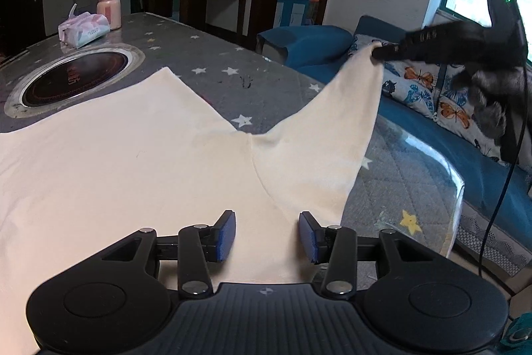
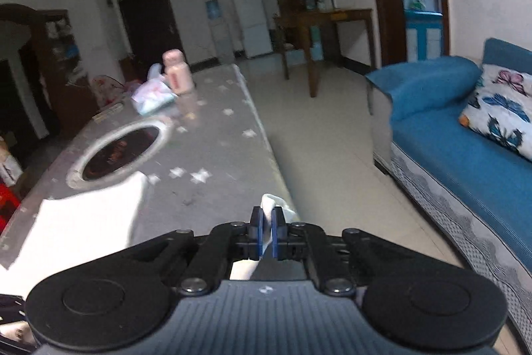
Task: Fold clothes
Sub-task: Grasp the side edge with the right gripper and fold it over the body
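Observation:
A cream garment (image 1: 133, 155) lies spread on the grey star-patterned table (image 1: 212, 55). My left gripper (image 1: 267, 237) is open, its blue pads (image 1: 226, 235) hovering just above the garment's near edge. My right gripper (image 1: 377, 52) is shut on a corner of the garment and holds it lifted up and to the right, past the table's edge. In the right wrist view the right gripper (image 2: 266, 235) pinches a fold of the cream garment (image 2: 271, 205) between its pads. The rest of the garment (image 2: 83, 215) lies below to the left.
A round inset cooktop (image 1: 73, 79) sits in the table at the far left. A tissue pack (image 1: 83, 29) and a pink bottle (image 1: 109, 7) stand behind it. A blue sofa (image 2: 465, 155) with butterfly cushions (image 1: 419, 85) runs along the right.

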A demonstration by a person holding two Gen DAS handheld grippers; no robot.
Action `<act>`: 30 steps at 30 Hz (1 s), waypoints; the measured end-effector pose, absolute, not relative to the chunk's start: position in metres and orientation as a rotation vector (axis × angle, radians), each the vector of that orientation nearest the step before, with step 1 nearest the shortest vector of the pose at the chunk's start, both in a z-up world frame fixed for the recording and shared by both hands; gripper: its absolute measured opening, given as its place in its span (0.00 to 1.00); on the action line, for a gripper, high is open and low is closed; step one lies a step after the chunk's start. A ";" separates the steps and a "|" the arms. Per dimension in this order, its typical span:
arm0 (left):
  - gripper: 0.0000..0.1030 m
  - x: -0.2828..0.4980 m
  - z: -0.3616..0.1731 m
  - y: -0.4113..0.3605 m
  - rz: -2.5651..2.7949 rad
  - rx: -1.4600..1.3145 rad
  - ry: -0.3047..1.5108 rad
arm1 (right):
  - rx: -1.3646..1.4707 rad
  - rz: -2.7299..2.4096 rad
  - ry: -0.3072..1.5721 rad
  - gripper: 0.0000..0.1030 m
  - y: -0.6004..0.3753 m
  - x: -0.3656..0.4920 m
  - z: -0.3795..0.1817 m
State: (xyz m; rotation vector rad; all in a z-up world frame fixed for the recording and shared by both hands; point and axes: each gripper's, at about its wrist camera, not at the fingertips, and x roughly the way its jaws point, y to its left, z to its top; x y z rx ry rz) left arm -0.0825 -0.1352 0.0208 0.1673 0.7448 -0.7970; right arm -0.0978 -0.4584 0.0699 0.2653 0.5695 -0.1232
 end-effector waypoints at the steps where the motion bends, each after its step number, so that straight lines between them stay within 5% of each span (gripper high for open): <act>1: 0.46 -0.082 0.023 -0.133 -0.796 0.163 0.738 | 0.256 -0.103 0.558 0.04 -0.453 -0.098 0.079; 14: 0.48 -0.073 0.036 -0.069 -0.662 0.063 0.699 | 0.098 0.245 0.494 0.04 -0.336 -0.070 0.159; 30: 0.48 -0.080 0.028 -0.014 -0.536 -0.013 0.714 | -0.016 0.616 0.709 0.04 -0.177 -0.028 0.097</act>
